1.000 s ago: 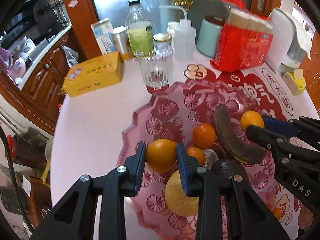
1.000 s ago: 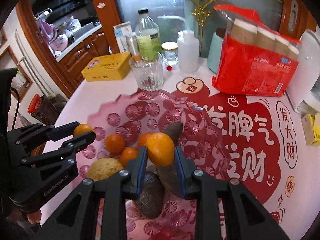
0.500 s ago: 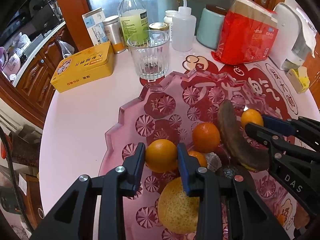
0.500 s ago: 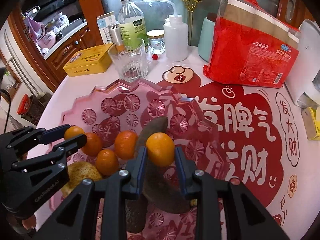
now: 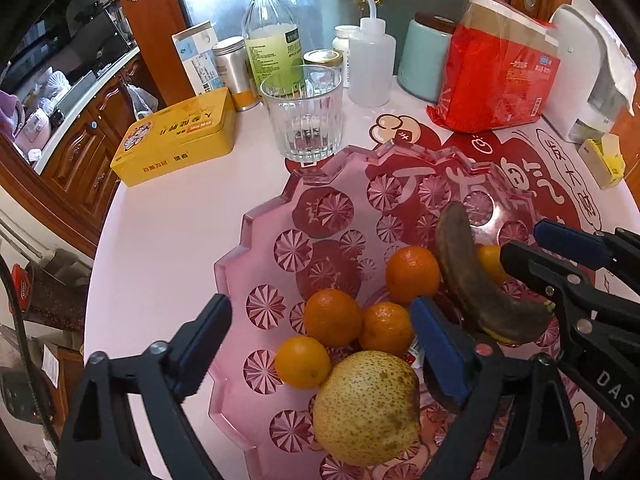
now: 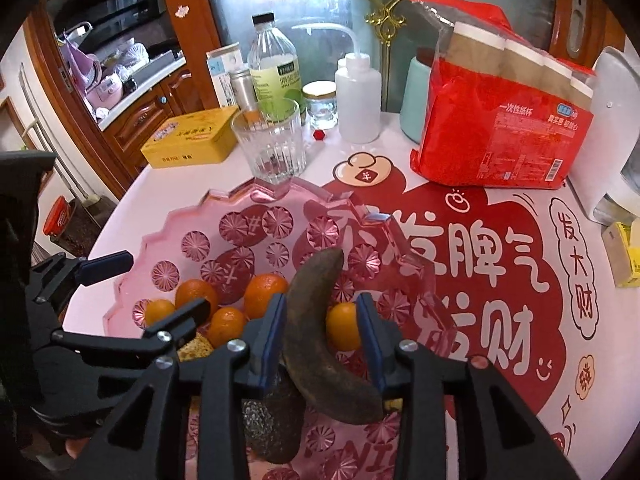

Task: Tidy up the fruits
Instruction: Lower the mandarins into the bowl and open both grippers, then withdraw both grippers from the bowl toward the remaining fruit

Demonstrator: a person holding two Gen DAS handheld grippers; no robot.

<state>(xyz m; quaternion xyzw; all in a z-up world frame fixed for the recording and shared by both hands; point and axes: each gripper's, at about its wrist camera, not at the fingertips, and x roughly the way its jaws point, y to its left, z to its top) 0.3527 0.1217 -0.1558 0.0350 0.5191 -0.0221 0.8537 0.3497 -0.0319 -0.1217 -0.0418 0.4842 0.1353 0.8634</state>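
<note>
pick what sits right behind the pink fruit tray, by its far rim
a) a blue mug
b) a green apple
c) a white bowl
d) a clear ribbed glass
d: the clear ribbed glass stands upright on the table just past the far rim of the pink fruit tray.

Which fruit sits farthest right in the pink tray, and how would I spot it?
Find the pink cut-glass tray in front of the ribbed drinking glass. A blackened banana lies across it. The small orange is alone on the banana's right side; the other oranges cluster left.
</note>
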